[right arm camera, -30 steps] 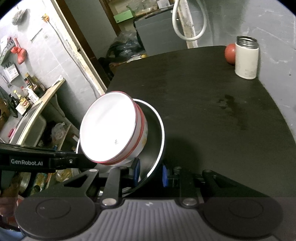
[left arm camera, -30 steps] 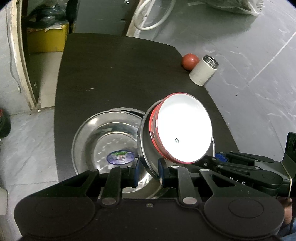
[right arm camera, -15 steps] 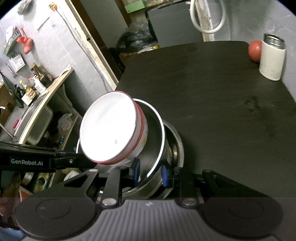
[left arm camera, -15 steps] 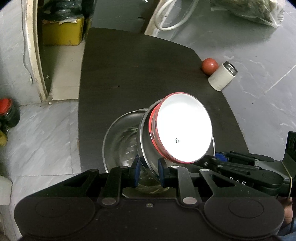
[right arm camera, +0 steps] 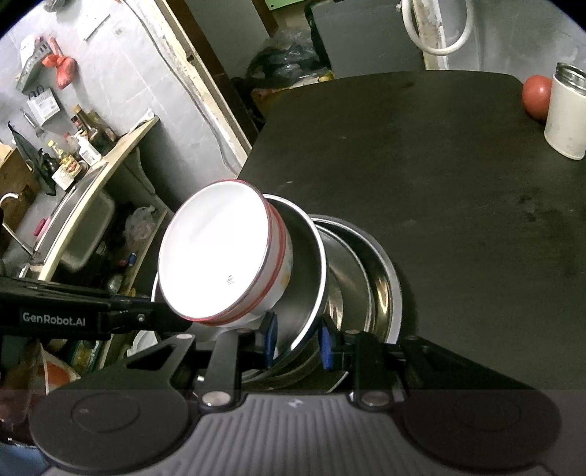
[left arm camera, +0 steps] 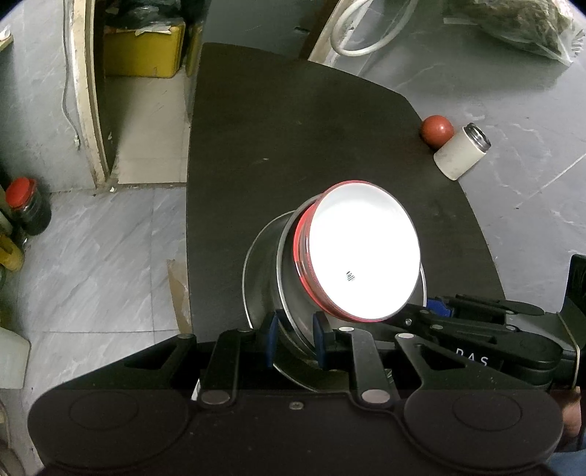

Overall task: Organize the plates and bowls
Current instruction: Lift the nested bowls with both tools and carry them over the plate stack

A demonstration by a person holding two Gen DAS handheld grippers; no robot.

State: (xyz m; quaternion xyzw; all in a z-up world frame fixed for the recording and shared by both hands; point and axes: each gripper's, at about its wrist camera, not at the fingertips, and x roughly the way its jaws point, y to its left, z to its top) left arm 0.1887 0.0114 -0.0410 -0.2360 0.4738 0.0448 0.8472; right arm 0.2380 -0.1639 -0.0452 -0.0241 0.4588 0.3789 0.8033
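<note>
My left claw (left arm camera: pixel 295 338) and my right claw (right arm camera: pixel 298 340) are both clamped on the rim of the same steel plate (right arm camera: pixel 311 263), one from each side, so each claw shows in the other's view as a black bar reaching in from the edge. The plate is tilted up steeply, and a white bowl with a red rim (left arm camera: pixel 360 252) rests in it, mouth turned toward my cameras; its glare hides whatever lies inside. Beneath the lifted plate lies a second, wider steel plate (right arm camera: pixel 381 289) on the dark worktop (left arm camera: pixel 293 128), near the worktop's left edge; the right view hints at another rim nested in it, but I cannot tell if that is a separate dish. So I count one bowl and at least two steel plates. The far stretch of worktop is bare apart from two things at its right edge: a white canister with a metal top (left arm camera: pixel 461 153) and, touching or just beside it, a red round fruit, perhaps a tomato (left arm camera: pixel 436 127). Off the worktop to the left the floor carries a yellow box (left arm camera: pixel 143 51) inside a doorway and a dark jar with a red lid (left arm camera: pixel 25 207). The right view shows a sink (right arm camera: pixel 73 227) and a shelf of bottles (right arm camera: pixel 84 135) along the wall, and a white hose loop (right arm camera: pixel 436 25) hangs beyond the far end.
</note>
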